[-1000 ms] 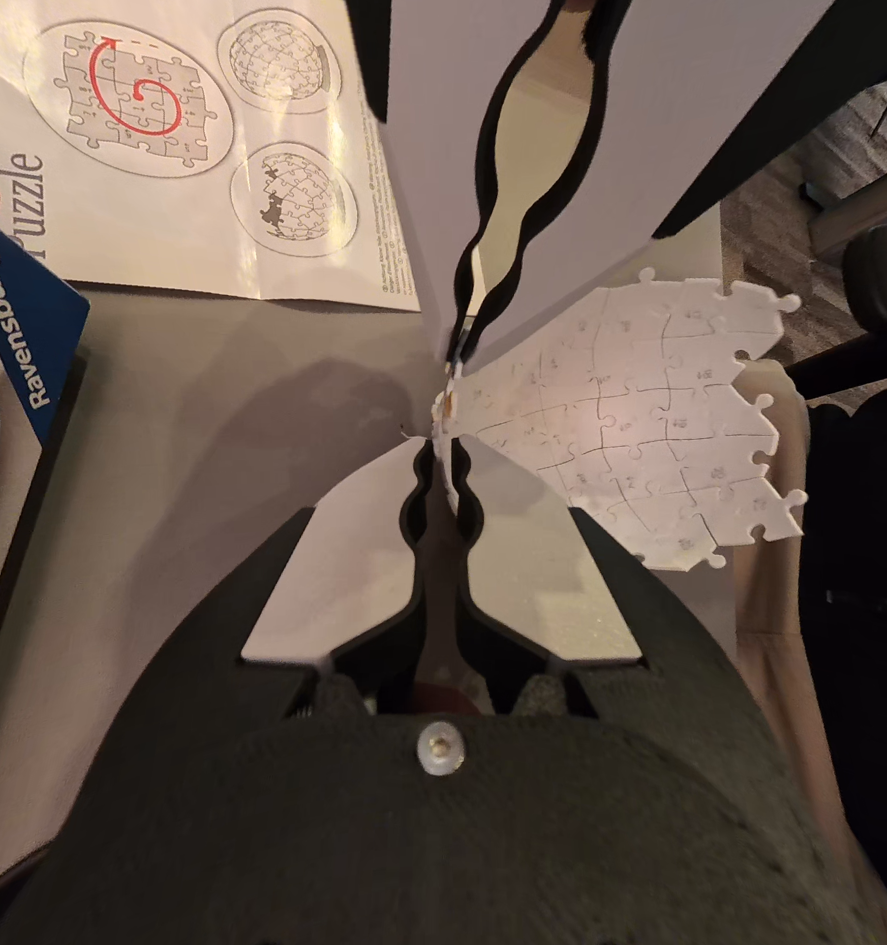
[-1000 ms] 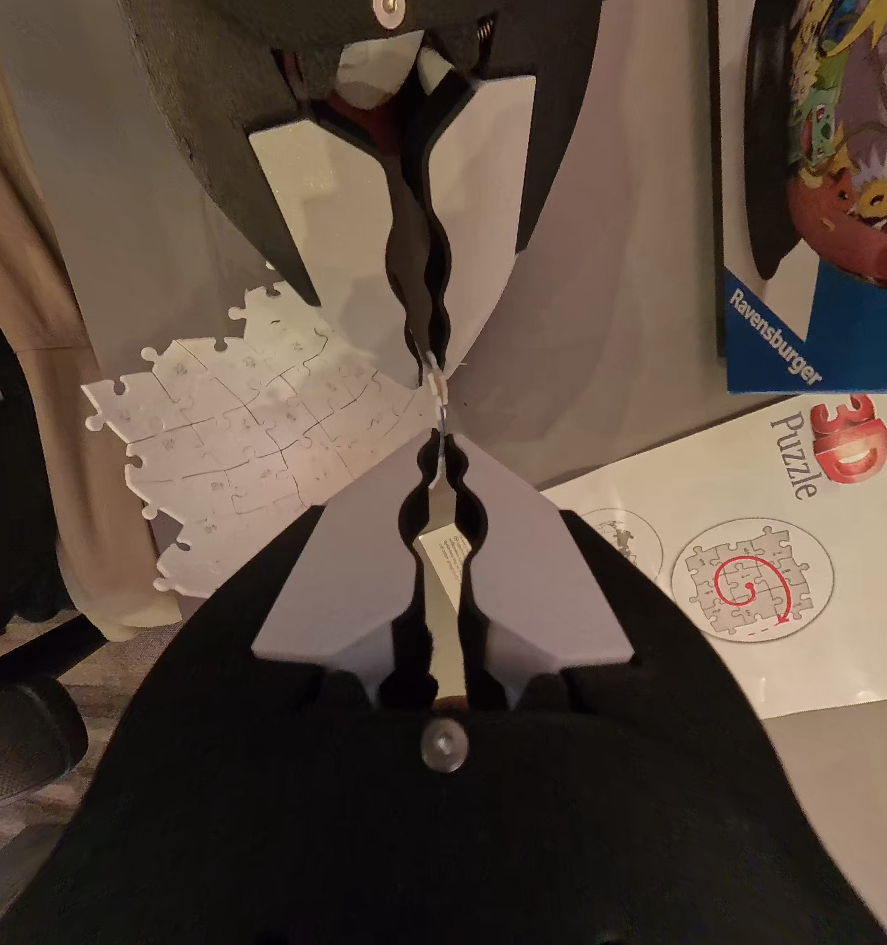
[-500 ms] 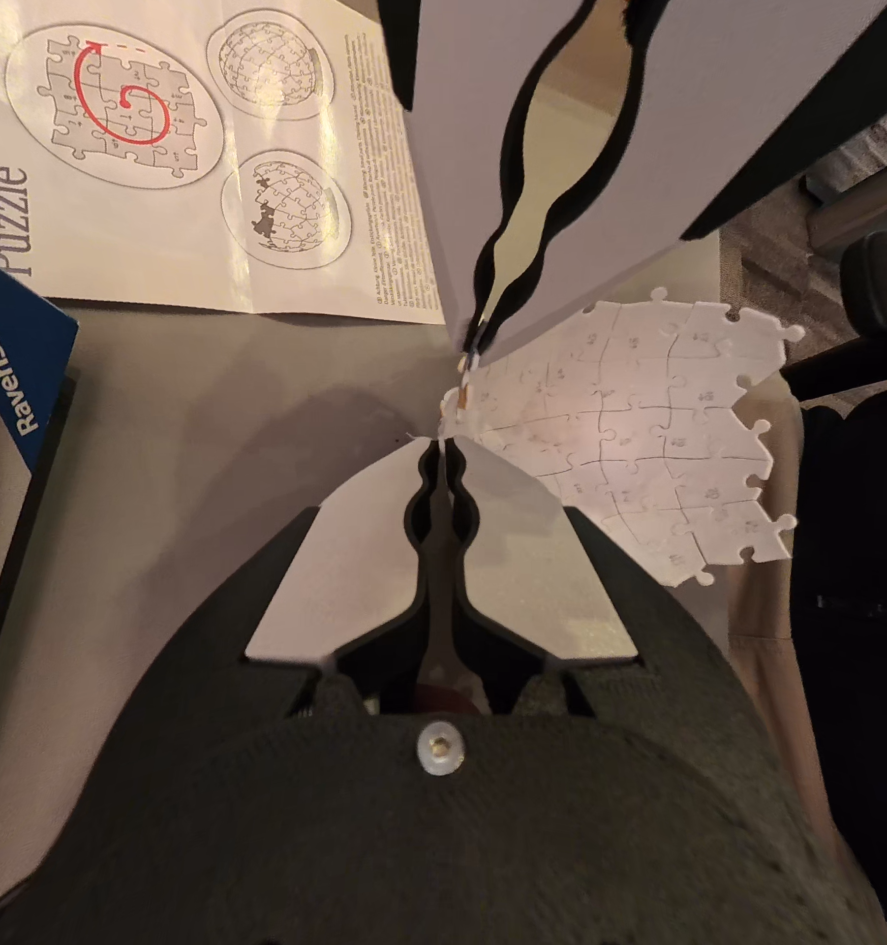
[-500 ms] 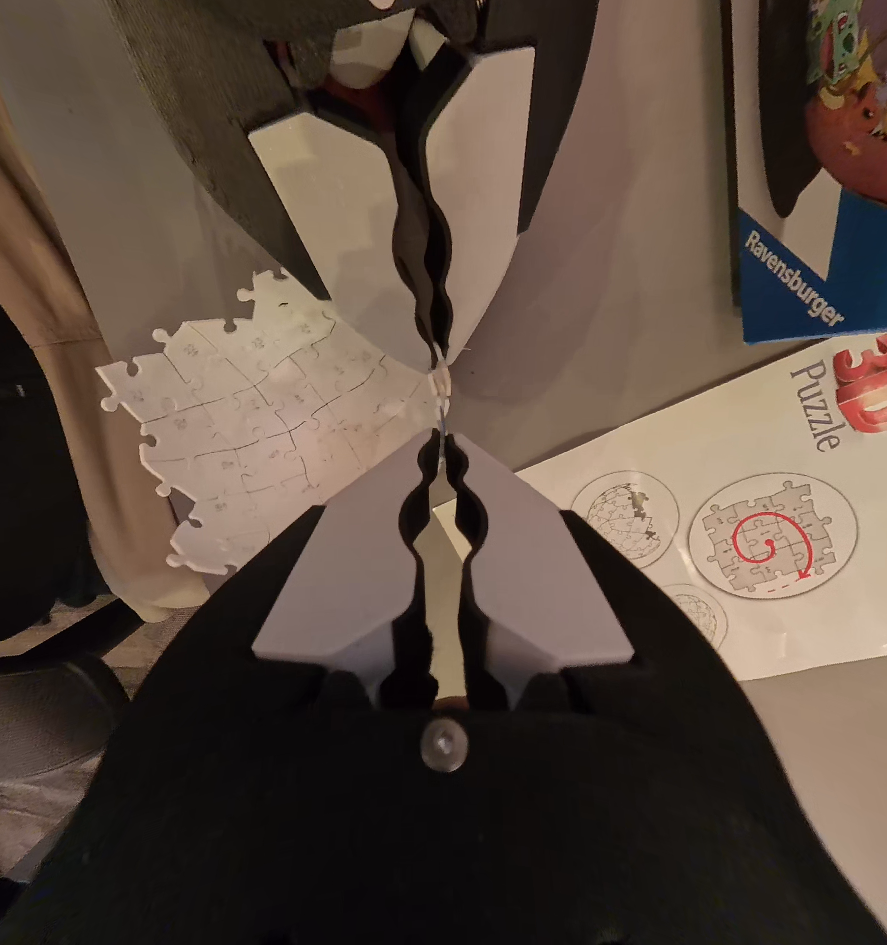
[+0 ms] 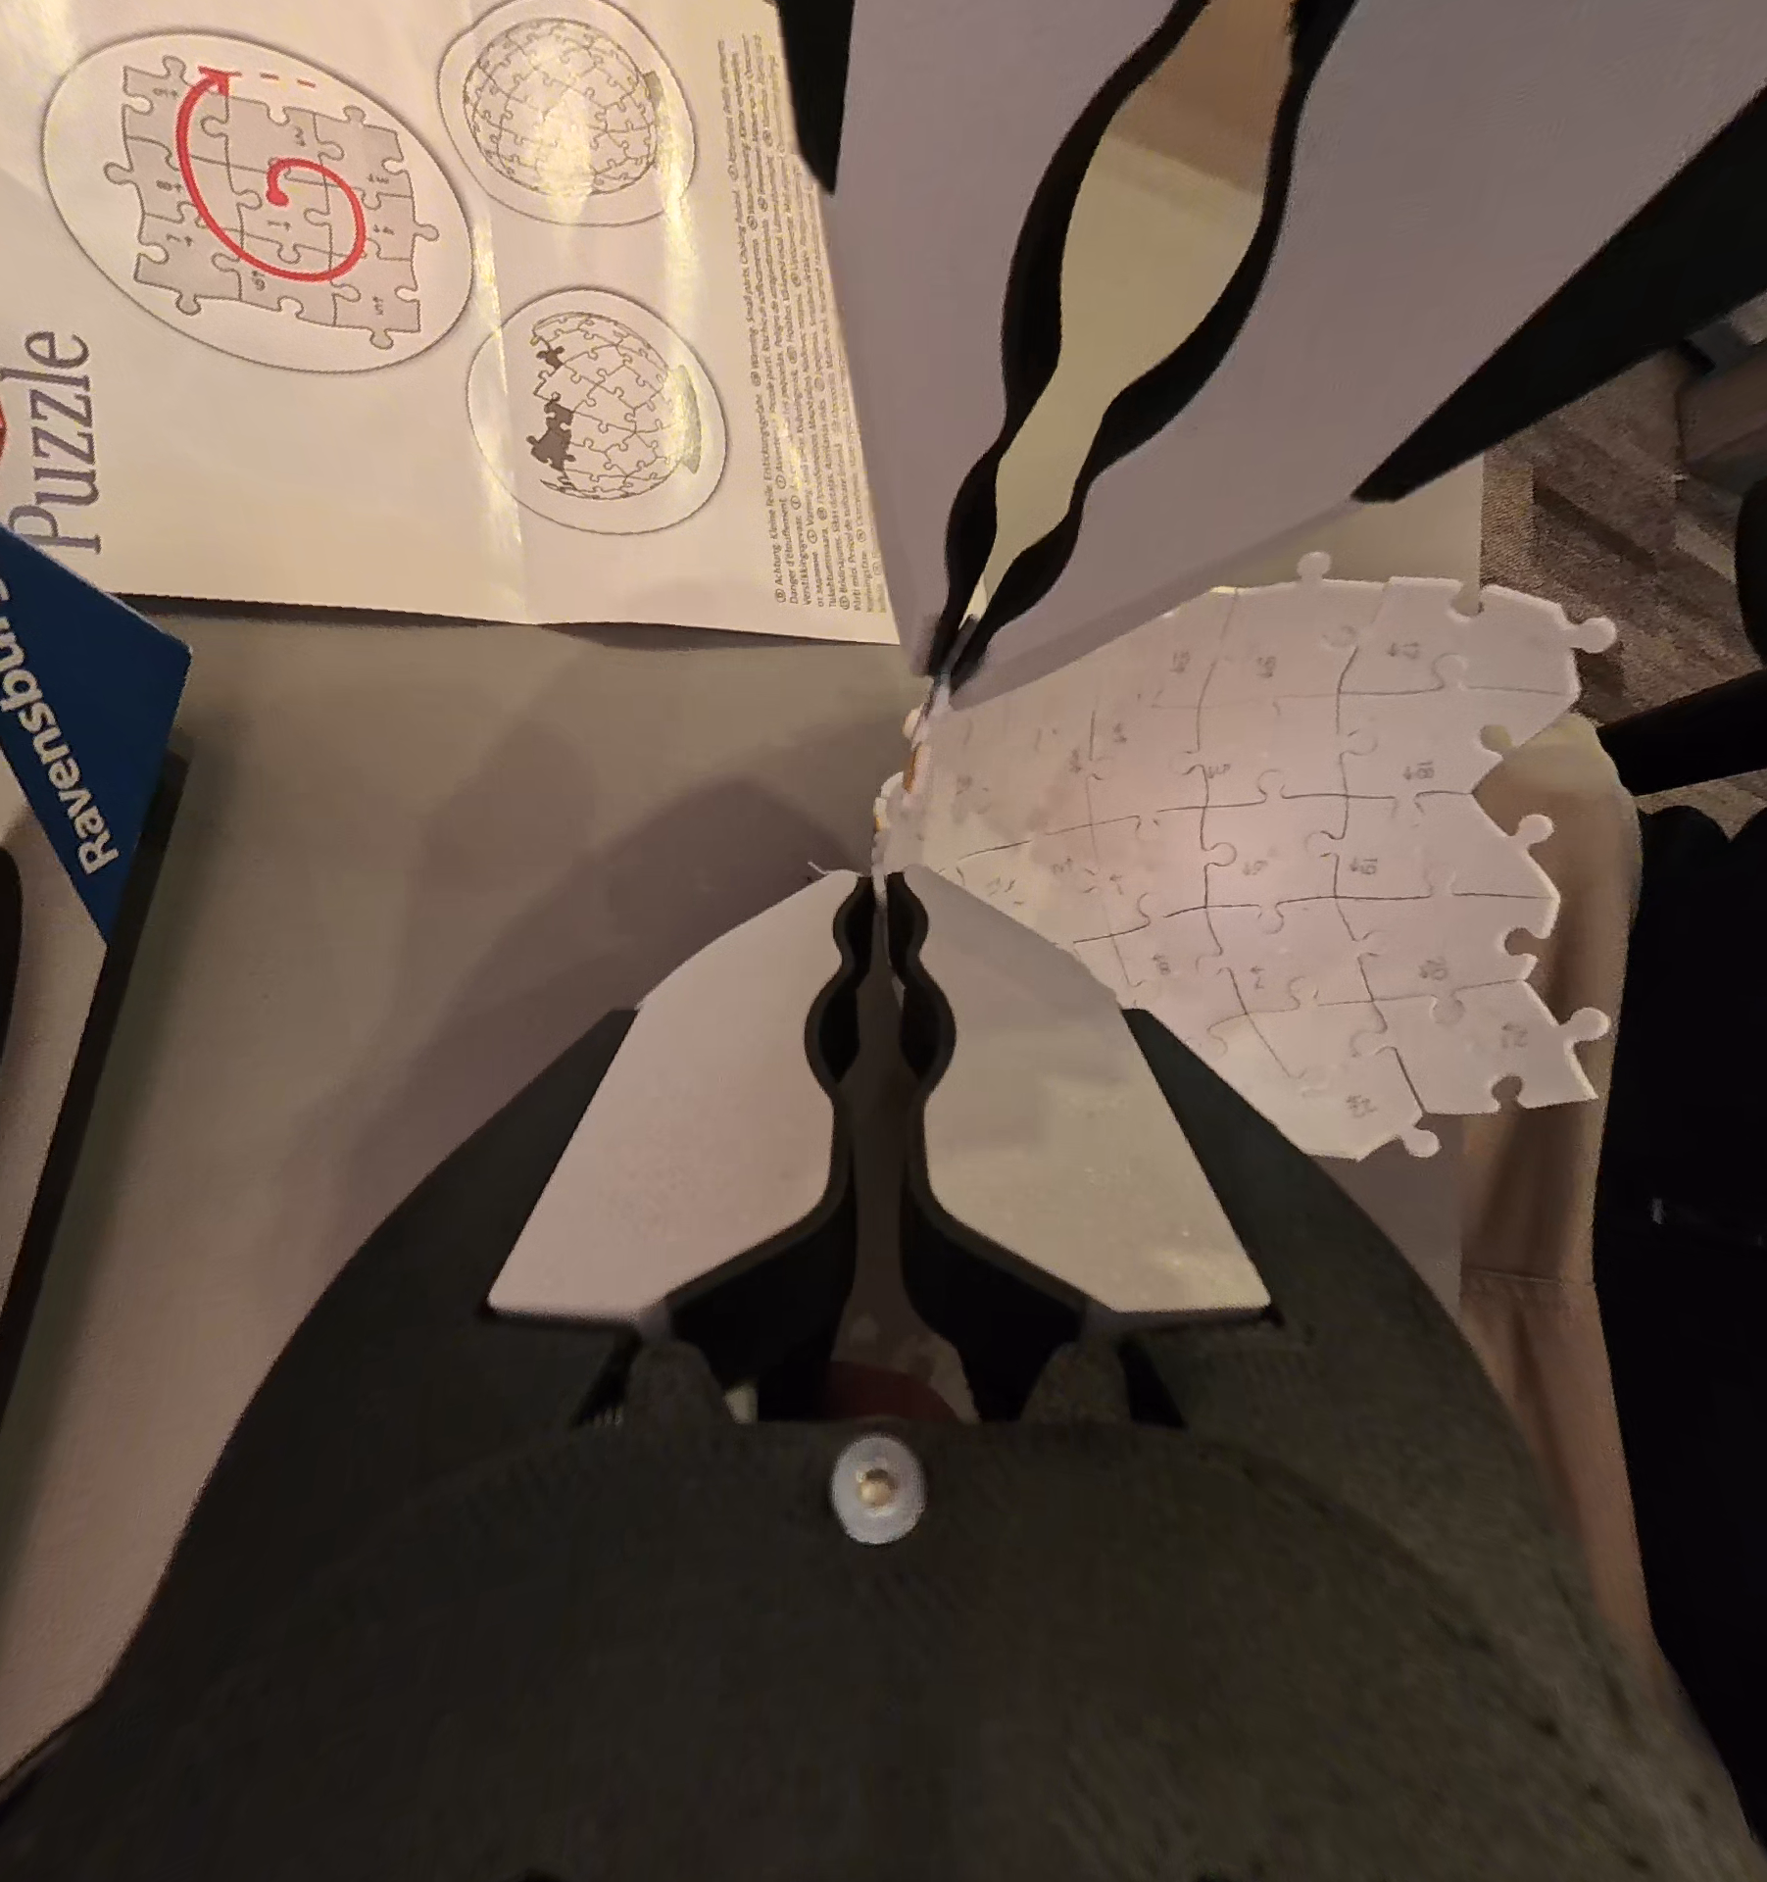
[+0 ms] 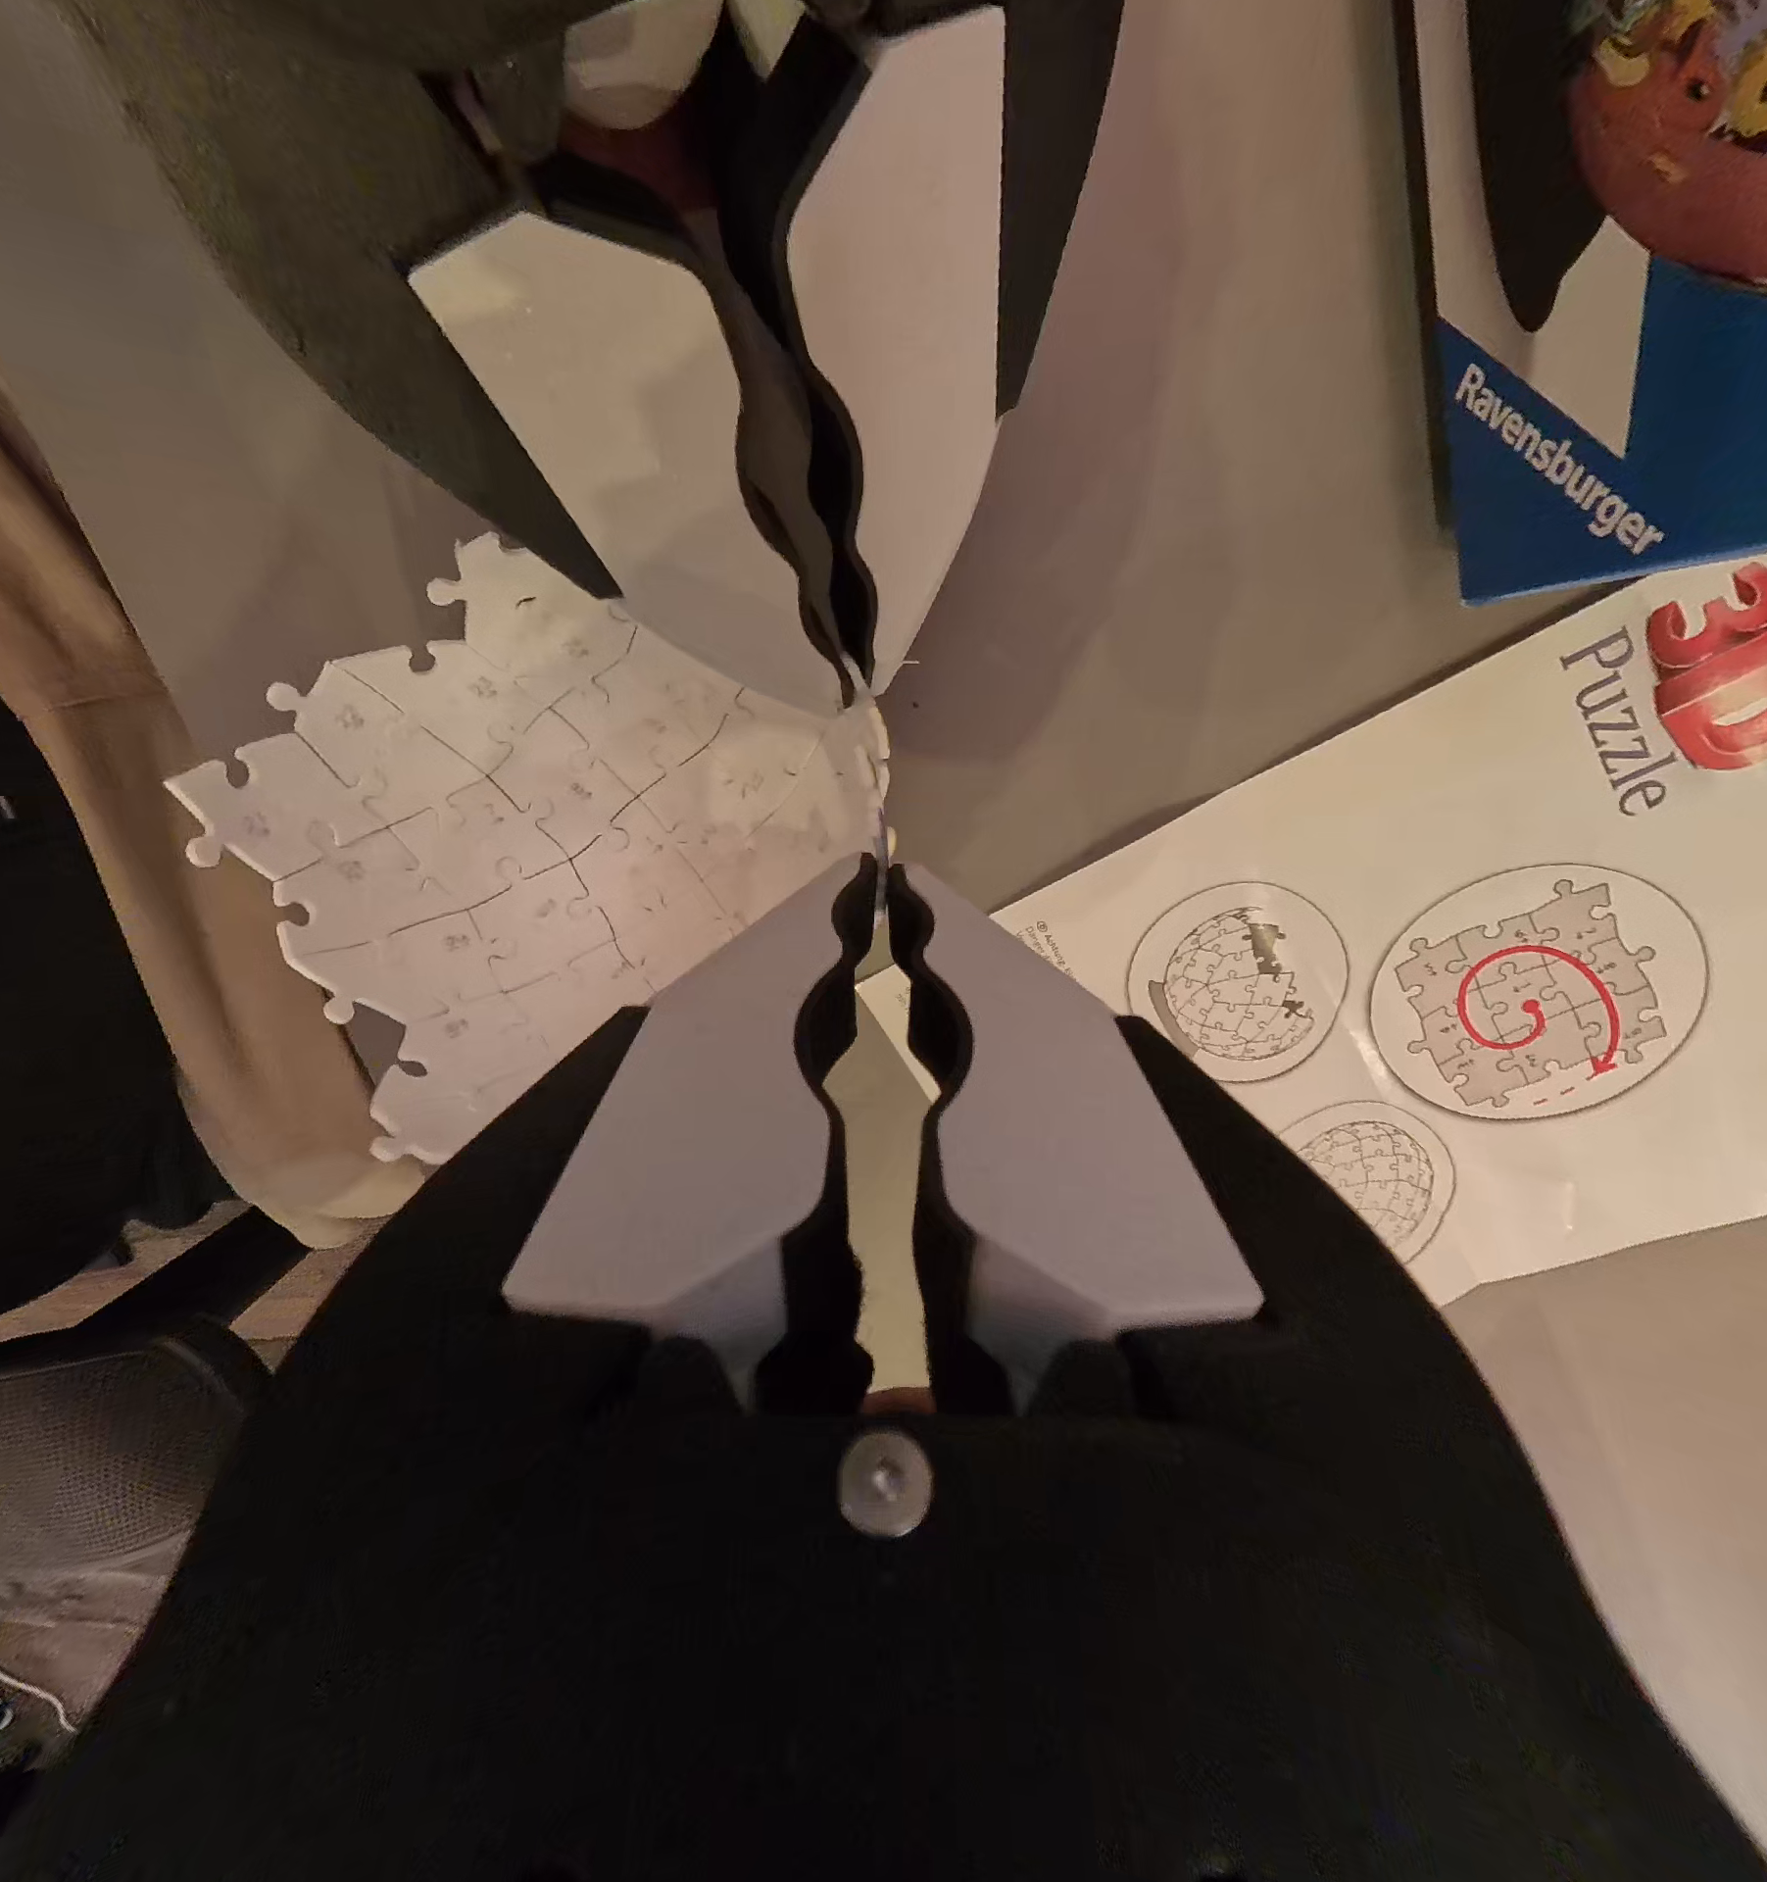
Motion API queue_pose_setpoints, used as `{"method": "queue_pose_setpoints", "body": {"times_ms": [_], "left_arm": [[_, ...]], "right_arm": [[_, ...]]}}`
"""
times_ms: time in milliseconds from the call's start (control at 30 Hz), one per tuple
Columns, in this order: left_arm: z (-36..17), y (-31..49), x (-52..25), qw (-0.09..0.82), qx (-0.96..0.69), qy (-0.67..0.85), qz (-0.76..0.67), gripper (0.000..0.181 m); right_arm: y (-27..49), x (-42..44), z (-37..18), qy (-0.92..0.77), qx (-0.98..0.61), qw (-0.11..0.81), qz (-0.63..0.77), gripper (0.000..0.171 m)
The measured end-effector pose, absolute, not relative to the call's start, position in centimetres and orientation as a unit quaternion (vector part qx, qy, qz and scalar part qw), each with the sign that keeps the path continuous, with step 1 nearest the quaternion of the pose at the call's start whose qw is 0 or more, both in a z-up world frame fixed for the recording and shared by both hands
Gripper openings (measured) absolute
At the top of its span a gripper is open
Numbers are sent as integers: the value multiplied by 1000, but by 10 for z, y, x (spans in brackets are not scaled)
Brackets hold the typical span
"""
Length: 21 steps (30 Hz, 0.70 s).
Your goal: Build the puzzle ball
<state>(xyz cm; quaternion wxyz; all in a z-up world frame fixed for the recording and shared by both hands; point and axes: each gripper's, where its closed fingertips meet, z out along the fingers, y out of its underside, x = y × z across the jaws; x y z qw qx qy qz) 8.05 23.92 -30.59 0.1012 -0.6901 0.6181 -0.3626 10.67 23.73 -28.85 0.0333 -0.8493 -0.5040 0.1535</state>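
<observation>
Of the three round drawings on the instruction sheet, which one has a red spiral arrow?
The largest drawing on the instruction sheet, showing flat joined pieces. The two smaller drawings show a ball in grey lines, with no red.

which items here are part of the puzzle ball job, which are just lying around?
In the job:
curved puzzle section, white backs showing
left gripper, shut on its edge
right gripper, shut on the same edge

Lying about:
instruction sheet
puzzle box
grey table
</observation>
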Motion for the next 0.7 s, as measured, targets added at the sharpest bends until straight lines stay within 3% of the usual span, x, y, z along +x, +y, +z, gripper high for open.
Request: {"method": "queue_pose_setpoints", "body": {"times_ms": [700], "left_arm": [[-306,241,86,94,-691,610,-375,3]], "right_arm": [[243,106,-295,-496,-854,50,149,0]]}}
